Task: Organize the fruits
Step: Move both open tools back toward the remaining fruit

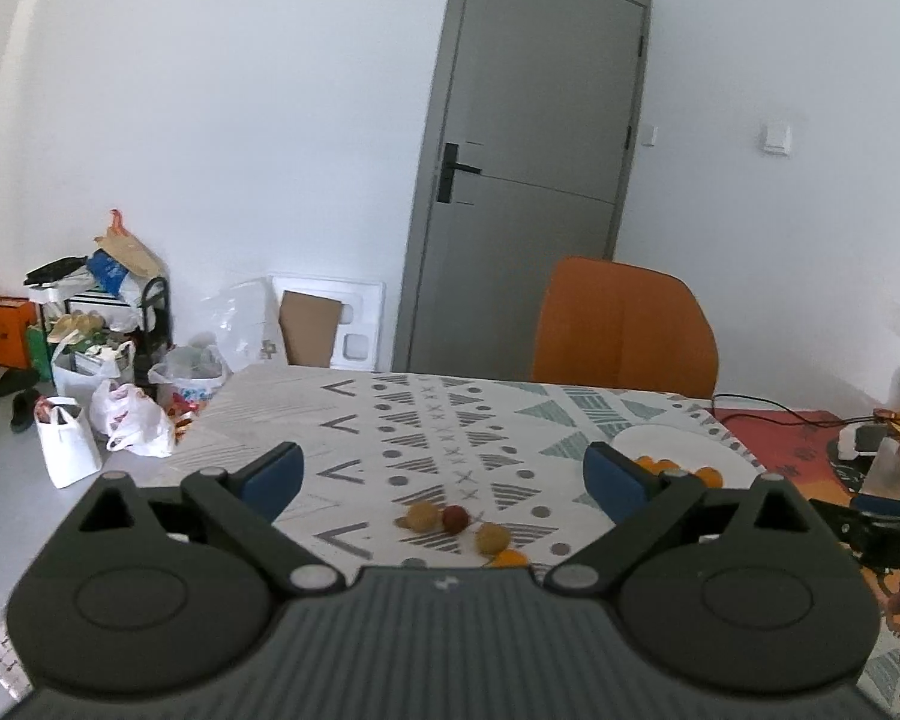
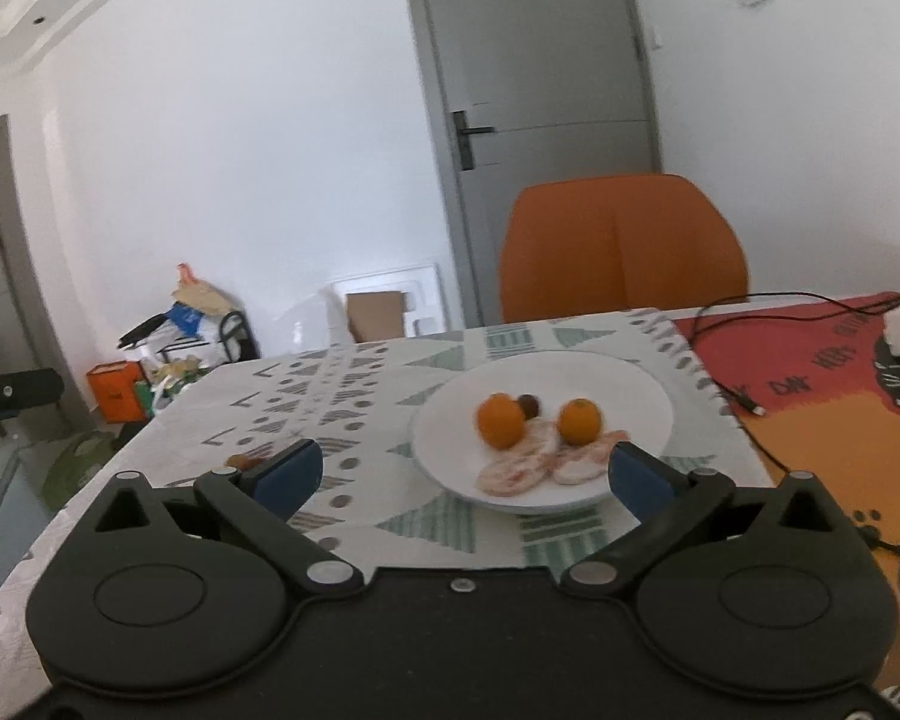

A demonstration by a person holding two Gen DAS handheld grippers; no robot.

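Observation:
A white plate [image 2: 630, 387] sits on the patterned tablecloth and holds two small oranges [image 2: 500, 420], a dark red fruit [image 2: 528, 405] and pale pink slices [image 2: 534, 465]. My right gripper [image 2: 462, 471] hovers just before the plate, open, nothing between its blue pads. In the left wrist view, loose fruits lie on the cloth: two yellowish ones [image 1: 423, 516], a red one [image 1: 455, 518] and an orange one [image 1: 510, 557] half hidden by the gripper body. My left gripper [image 1: 444, 471] stands open above them, empty. The plate [image 1: 720, 450] shows behind its right finger.
An orange chair [image 2: 624, 246] stands behind the table by a grey door [image 1: 534, 168]. A red-orange mat [image 2: 822, 372] with cables and a charger covers the table's right side. Bags and boxes [image 1: 108, 396] clutter the floor at left. The other gripper's tip [image 1: 870, 525] shows at the right edge.

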